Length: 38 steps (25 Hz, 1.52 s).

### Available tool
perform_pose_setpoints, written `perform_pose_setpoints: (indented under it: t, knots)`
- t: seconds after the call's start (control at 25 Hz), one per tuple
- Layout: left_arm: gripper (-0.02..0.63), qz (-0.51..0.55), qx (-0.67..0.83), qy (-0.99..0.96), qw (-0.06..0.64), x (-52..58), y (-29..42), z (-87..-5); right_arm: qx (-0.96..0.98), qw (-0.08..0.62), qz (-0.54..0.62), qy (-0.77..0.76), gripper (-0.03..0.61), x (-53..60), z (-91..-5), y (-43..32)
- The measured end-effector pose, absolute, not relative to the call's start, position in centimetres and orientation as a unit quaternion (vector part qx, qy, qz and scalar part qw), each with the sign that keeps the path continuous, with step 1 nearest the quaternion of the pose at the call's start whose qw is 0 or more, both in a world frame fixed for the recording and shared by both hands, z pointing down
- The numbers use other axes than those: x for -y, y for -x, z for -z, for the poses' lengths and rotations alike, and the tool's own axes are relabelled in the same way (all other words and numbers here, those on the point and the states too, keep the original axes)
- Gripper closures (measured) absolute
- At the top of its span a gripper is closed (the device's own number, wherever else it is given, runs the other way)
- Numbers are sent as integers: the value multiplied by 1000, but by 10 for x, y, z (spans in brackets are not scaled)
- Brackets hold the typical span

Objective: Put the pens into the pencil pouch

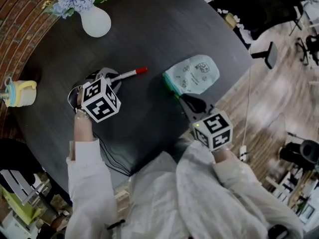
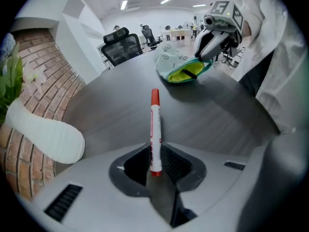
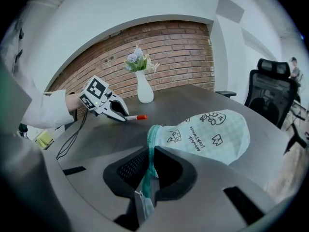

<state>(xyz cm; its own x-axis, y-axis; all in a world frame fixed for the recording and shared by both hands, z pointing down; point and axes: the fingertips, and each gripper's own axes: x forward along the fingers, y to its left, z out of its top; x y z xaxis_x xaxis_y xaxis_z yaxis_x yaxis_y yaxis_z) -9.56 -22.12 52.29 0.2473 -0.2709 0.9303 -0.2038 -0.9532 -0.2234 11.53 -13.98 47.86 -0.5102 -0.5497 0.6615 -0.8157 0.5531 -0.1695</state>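
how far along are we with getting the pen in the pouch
Done: the left gripper is shut on the red-capped pen, and the right gripper pinches the pouch rim, holding its mouth open. In hand: the pen, apart from the pouch. Left: carry it across and slip it in. No pen shows inside yet.

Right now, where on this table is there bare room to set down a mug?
Widest bare patch: the table between vase and pouch. Also free: the near stretch between left gripper and right gripper, except a cable by the left. Crowded: the gap from pen to pouch.
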Motion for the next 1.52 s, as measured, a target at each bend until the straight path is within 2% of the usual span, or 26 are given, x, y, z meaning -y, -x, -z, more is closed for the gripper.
perform_pose_setpoints:
  t: [0.44,1.0,1.52]
  knots:
    - [546,561,-115,819,26,155,45,-511,835,271,-226,-422,543,139,-468,-113]
    - [546,567,-111,816,22,132,19,-510,836,264,-215,-429,543,131,-459,-109]
    - [546,560,-133,817,-24,128,-9,-507,840,259,-211,-426,543,129,-455,-105]
